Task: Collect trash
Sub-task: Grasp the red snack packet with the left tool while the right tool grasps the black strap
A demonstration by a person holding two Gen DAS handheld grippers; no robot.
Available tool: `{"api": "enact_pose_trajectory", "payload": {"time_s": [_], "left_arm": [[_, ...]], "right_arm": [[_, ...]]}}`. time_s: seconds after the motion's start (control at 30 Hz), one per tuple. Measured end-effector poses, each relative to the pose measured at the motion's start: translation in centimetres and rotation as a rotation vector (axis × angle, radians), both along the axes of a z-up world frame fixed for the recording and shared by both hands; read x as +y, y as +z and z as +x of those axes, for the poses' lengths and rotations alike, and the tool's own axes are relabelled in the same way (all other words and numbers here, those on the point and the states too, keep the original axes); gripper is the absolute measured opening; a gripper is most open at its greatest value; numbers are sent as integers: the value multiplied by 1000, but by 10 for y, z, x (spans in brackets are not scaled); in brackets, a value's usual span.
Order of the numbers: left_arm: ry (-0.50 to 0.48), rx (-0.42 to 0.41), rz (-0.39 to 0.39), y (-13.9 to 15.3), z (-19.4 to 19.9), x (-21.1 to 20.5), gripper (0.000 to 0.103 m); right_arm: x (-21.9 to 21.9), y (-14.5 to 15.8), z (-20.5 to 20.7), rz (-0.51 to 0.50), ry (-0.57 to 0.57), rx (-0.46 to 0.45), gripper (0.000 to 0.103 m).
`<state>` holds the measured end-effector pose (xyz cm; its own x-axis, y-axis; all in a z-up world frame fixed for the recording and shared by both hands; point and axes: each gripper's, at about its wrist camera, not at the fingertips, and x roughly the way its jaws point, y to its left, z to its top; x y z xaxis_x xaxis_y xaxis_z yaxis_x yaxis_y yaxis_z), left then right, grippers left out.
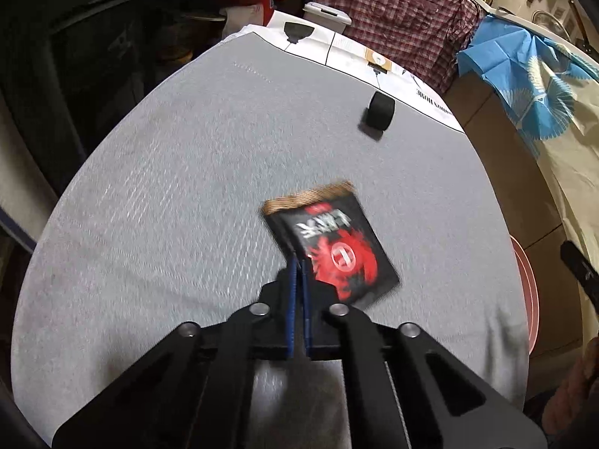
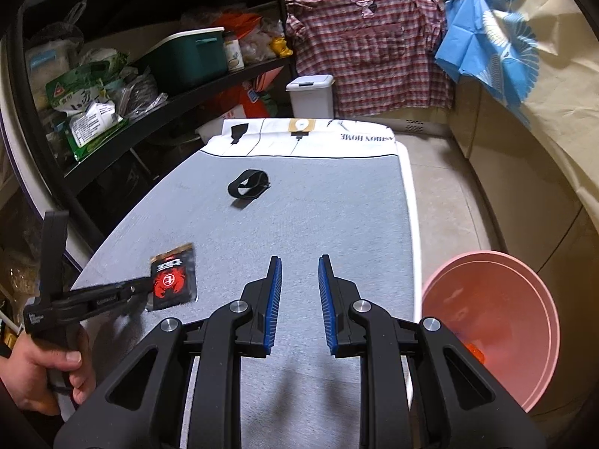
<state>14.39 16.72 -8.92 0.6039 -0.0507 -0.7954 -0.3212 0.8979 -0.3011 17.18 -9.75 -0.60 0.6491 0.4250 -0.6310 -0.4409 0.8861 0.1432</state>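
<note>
Pinching the black-red sachet (image 1: 329, 250), the left gripper (image 1: 298, 262) should next carry it toward the pink basin (image 2: 524, 299) at 3 o'clock; the right gripper (image 2: 299, 273) gapes empty.

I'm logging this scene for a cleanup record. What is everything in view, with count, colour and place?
Packet: 1, black and red, near left of the table, pinched at its corner.
Strap loop: 1, black, far middle of the table.
Table: 1, grey cover with a white printed far end.
Basin: 1, pink, on the floor right of the table, something orange inside.
Bin: 1, white, beyond the table's far end.
Shirt: 1, red plaid, hanging behind.
Cloth: 1, blue and cream, draped at right.
Shelf: 1, black, left, holding bags and a green box.
Left gripper: shut on the packet.
Right gripper: open, above the table.
</note>
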Motion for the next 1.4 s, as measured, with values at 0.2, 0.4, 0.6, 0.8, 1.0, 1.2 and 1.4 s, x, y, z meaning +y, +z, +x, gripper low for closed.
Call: {"api": "enact_pose_trajectory", "payload": {"time_s": [0.2, 0.4, 0.6, 0.8, 1.0, 1.2, 1.4], "left_arm": [[23, -15, -5, 5, 9, 12, 0], [95, -24, 23, 14, 16, 36, 0], [118, -44, 100, 26, 24, 49, 0], [109, -54, 119, 33, 28, 54, 0], [114, -58, 111, 36, 29, 58, 0], [101, -59, 127, 37, 30, 57, 0], [88, -68, 132, 40, 30, 52, 0]], "right_arm": [[14, -5, 7, 29, 15, 6, 21], [45, -10, 23, 62, 38, 14, 22], [95, -23, 53, 91, 35, 24, 27], [142, -38, 96, 69, -8, 35, 44], [174, -52, 129, -1, -20, 41, 45], [183, -64, 139, -55, -20, 73, 31], [177, -57, 127, -67, 4, 34, 22]]}}
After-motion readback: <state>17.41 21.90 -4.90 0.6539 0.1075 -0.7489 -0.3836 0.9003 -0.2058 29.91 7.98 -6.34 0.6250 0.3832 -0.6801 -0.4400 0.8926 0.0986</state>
